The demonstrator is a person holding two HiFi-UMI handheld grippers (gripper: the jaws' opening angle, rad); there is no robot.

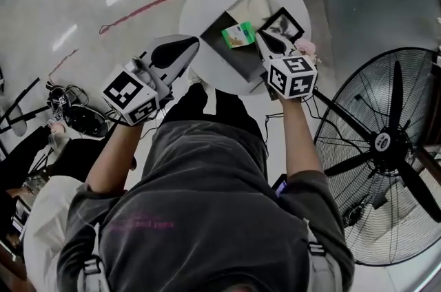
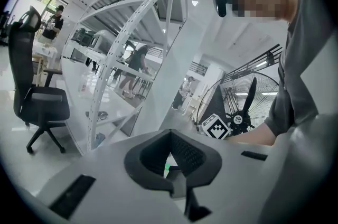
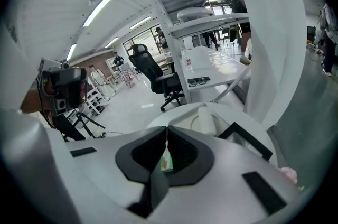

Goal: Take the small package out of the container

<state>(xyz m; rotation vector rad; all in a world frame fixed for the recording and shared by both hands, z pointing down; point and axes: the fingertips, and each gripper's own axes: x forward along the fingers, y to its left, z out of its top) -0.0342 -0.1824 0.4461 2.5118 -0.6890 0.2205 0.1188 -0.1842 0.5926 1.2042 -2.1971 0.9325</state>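
In the head view, the right gripper pinches the small green package and holds it over the open grey container on the round white table. The left gripper points near the container's left edge. In the left gripper view, its two black jaws are pressed together with nothing between them, and a big fan stands behind. In the right gripper view, the jaws squeeze the green package between them, and the white table lies just past it.
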